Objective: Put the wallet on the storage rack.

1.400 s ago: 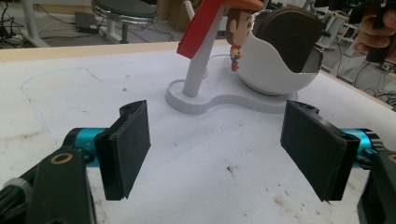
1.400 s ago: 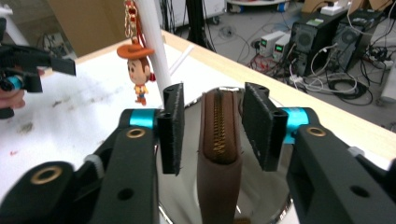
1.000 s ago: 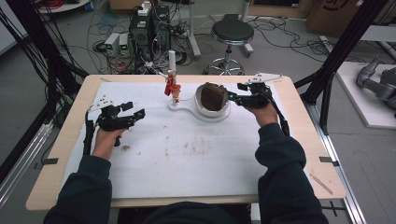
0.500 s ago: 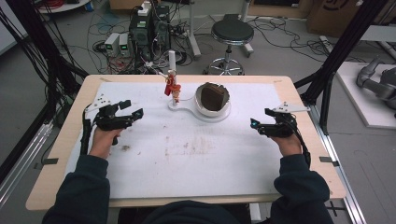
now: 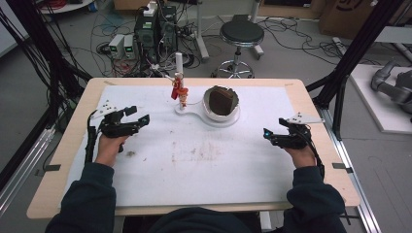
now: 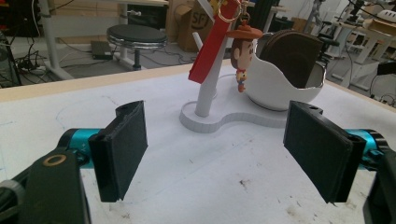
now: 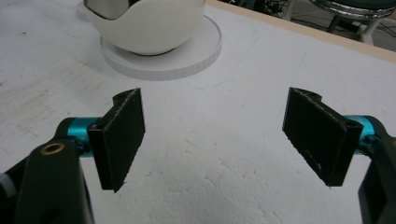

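The left gripper (image 5: 138, 118) rests near the left edge of the table (image 5: 68, 145) with its jaws spread and nothing between them; they have just been closing a little, on air alone. The right gripper (image 5: 270, 136) sits near the right edge, released, its jaws having just opened wide with only bare white table cover between them. Out from the left gripper, toward the middle of the far edge, stands a white stand (image 5: 194, 110): a flat base with a thin upright post (image 6: 208, 88) at one end and a round white cup (image 6: 285, 88) at the other. From the post hangs a keychain (image 6: 240, 44), a small cowboy figure on a ring with a red strap (image 6: 210, 49) beside it. The figure looks light and hard, and it would likely swing freely if nudged; the strap is limp, so I would judge the figure's body or the ring the surer place to pinch. In the cup leans a brown wallet-like thing (image 5: 222, 100), probably light, somewhat stiff and not fragile; its upper edge above the cup rim is the open place to grip. By count: one stand, one post, one cup, one keychain, one brown thing, two grippers.
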